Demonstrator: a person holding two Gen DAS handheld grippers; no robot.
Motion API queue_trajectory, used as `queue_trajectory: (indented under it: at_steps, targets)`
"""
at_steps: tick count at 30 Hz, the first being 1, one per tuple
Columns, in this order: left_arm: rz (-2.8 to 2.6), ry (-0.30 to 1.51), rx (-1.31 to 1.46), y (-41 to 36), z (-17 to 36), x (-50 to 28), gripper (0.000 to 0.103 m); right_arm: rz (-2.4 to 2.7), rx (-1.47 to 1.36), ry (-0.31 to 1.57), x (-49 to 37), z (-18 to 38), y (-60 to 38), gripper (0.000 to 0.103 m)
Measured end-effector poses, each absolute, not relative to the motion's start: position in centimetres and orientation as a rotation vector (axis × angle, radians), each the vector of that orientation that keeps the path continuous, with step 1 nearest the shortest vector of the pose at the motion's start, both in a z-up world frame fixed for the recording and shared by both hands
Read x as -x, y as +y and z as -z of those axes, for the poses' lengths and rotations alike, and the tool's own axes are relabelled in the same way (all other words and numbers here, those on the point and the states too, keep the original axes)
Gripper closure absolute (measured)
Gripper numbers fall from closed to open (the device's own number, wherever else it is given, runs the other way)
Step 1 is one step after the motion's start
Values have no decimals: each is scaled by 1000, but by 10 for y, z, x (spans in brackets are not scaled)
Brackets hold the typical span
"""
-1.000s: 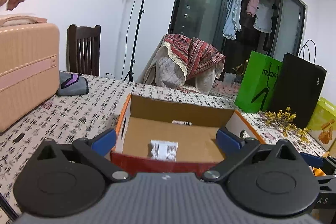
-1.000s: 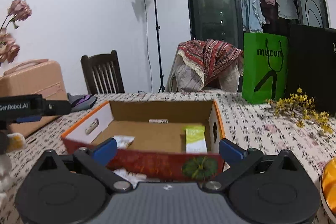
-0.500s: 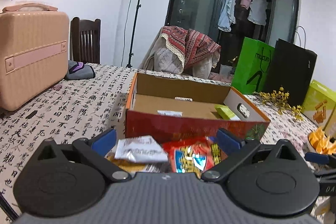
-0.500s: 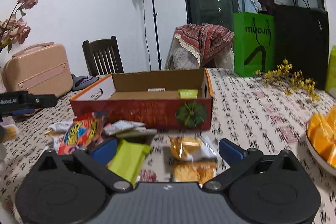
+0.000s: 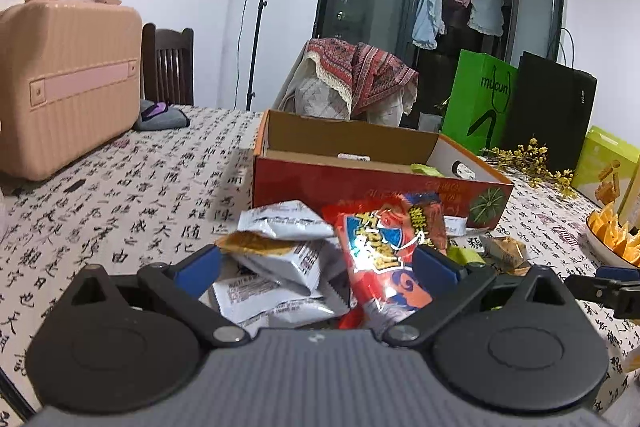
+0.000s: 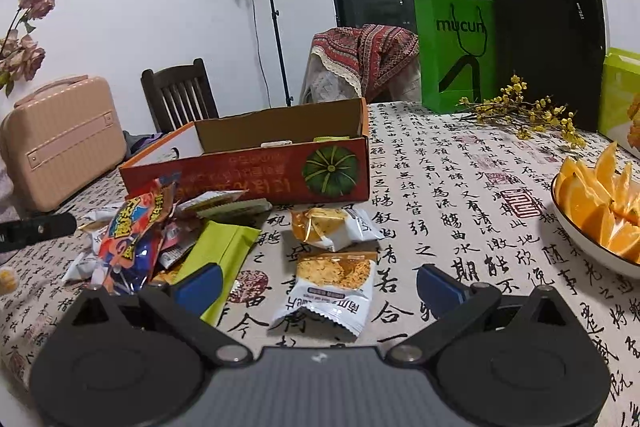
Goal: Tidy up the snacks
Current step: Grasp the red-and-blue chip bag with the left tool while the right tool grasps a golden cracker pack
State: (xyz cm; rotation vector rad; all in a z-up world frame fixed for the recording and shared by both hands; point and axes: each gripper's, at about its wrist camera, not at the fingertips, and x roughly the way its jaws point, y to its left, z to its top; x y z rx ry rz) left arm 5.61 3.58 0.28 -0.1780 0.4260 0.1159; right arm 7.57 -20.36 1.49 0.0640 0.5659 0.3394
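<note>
Hovering low over a heap of loose snacks, both grippers look set to start a pick, and neither holds anything yet. The left gripper [image 5: 316, 265] has its fingers spread wide around the pile at the lower centre of its frame, where a glossy red snack bag [image 5: 386, 259] lies crumpled over several white packets [image 5: 280, 259]. The right gripper [image 6: 318, 285] is likewise spread open, with a white-and-orange packet [image 6: 332, 287] lying flat on the desk [image 6: 460, 187] between its fingers, a second similar one [image 6: 334, 225] just beyond it and a lime-green packet [image 6: 218, 255] beside the left finger.

The cardboard box [image 6: 256, 175], red-fronted with a green pumpkin print, sits behind the heap in mid-frame and seems to hold only a few small items. The likely next move is to lower onto one packet, close gently and carry it over the front wall. The wrappers look thin, slippery and overlapping, so one may drag a neighbour along.
</note>
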Motion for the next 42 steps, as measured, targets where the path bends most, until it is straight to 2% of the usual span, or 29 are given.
queue_trajectory:
  at_steps: [5,8,10,14,16,22,27,42]
  targets:
    - [-118,434,187,38,0,-57,0,-318,-35,590,-81,-12,-197,0]
    - [-121,443,193,40,2,-58,0,-293,-11,620,-89,-7,-191,4]
    - [-125,449,197,41,4,-59,0,-284,-4,639,-96,-4,-187,15]
    - [-129,458,202,44,5,-59,0,-279,7,676,-108,3,-181,27]
    - [-132,464,202,45,6,-60,0,-278,-2,686,-111,8,-180,39]
    - [-101,489,205,40,6,-64,0,-273,7,669,-109,11,-181,56]
    - [-58,504,203,27,6,-69,0,-284,-18,623,-102,6,-186,63]
    - [-92,616,164,-13,22,-100,1,-354,-40,518,-80,-8,-189,63]
